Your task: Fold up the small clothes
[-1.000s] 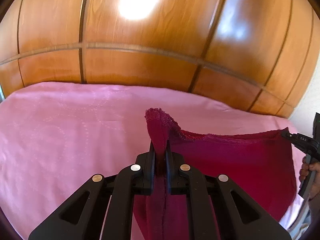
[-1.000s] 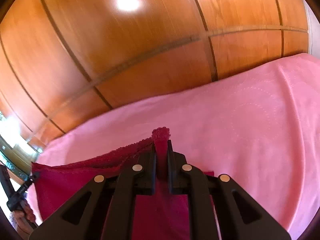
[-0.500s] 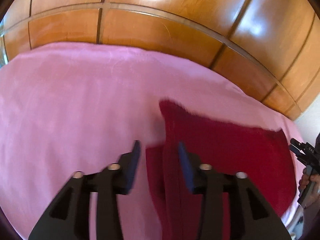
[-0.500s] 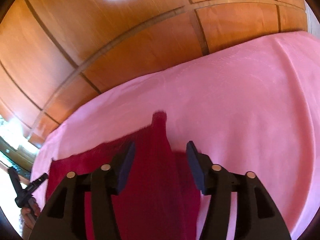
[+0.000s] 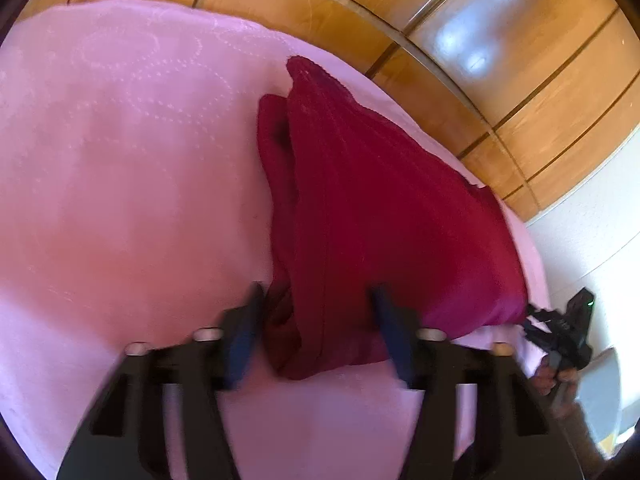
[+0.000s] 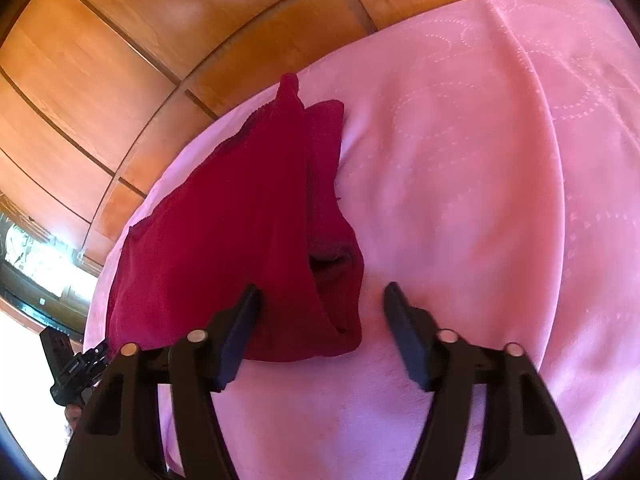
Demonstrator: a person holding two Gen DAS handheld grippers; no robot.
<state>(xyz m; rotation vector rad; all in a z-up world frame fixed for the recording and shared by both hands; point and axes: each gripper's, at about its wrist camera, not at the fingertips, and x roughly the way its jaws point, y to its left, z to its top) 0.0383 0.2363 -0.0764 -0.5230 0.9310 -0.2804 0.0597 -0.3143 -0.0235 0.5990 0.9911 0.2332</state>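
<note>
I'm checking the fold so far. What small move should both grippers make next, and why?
Probably ease both down onto the near edge of the red garment. The left gripper and right gripper stand open above it, jaws just closing, gripping nothing; it lies folded once on the pink cover.

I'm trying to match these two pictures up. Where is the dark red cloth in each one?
Left wrist view: the dark red cloth lies centre-right, its near edge between the open left gripper.
Right wrist view: it lies centre-left.
Shared landmark: the pink bedspread under it, wooden panels behind.
</note>
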